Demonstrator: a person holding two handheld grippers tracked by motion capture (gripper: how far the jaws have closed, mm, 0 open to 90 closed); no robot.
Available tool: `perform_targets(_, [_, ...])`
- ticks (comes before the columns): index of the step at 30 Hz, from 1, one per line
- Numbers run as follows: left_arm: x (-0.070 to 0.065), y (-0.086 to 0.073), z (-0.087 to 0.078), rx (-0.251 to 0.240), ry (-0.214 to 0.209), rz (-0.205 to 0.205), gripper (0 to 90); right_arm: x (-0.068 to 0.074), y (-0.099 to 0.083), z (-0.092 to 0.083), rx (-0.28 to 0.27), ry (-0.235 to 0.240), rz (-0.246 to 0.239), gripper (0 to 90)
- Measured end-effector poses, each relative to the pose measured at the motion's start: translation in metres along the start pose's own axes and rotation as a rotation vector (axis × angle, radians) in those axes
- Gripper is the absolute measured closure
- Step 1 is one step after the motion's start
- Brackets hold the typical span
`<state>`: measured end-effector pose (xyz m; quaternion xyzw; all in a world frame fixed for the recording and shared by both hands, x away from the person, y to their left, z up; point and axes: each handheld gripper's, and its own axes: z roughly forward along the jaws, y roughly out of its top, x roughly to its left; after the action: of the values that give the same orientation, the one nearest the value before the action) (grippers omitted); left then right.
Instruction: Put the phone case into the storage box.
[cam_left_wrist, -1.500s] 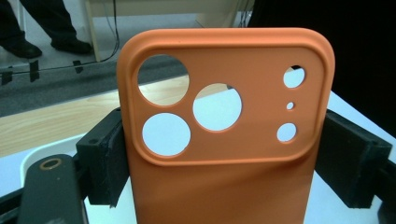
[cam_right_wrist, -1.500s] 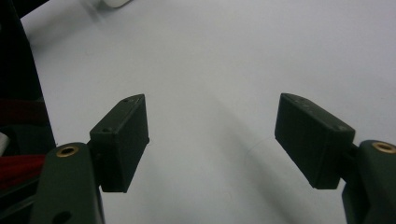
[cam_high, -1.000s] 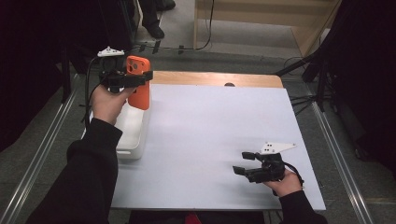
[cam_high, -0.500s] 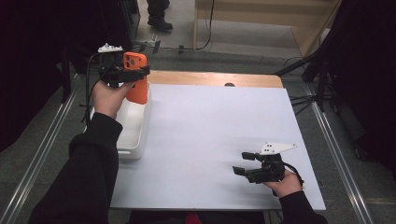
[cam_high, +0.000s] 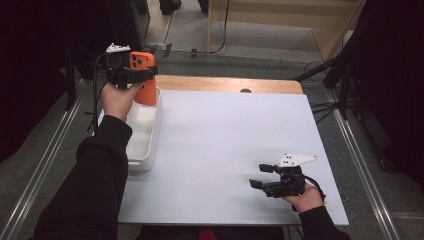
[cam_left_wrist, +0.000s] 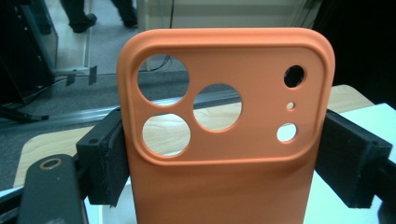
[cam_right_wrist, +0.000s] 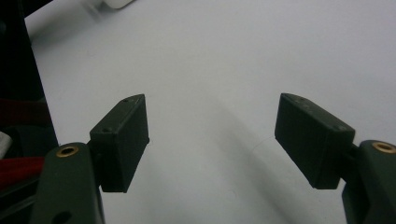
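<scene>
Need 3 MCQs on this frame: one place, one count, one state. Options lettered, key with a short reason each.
1. Where is the orange phone case?
A. flat on the white mat
B. held up over the far end of the white bin
C. on the floor

2. How many large round camera holes has the case?
A. one
B. three
C. five

3. What state is the right hand-held gripper in?
A. open, nothing between its jaws
B. shut on the case
C. shut on the bin

Key: B, the left hand-held gripper clamps it above the bin; B, three big holes show in the left gripper view; A, bare mat between its jaws.
</scene>
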<state>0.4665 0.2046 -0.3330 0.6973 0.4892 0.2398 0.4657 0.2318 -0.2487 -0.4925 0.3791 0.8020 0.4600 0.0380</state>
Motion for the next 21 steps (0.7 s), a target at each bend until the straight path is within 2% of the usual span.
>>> perform_targets(8, [0.008,-0.003,0.008,-0.010,0.025,-0.018,15.8,0.000,0.000,-0.001,-0.002,0.000,0.000,24.9])
perform_targets(16, [0.011,-0.006,0.019,-0.007,0.073,-0.025,15.8,0.000,0.000,-0.001,-0.004,0.002,-0.001,24.9])
perform_targets(21, [0.014,-0.010,0.024,-0.004,0.082,-0.040,15.8,0.000,0.000,-0.001,-0.006,0.001,0.000,24.9])
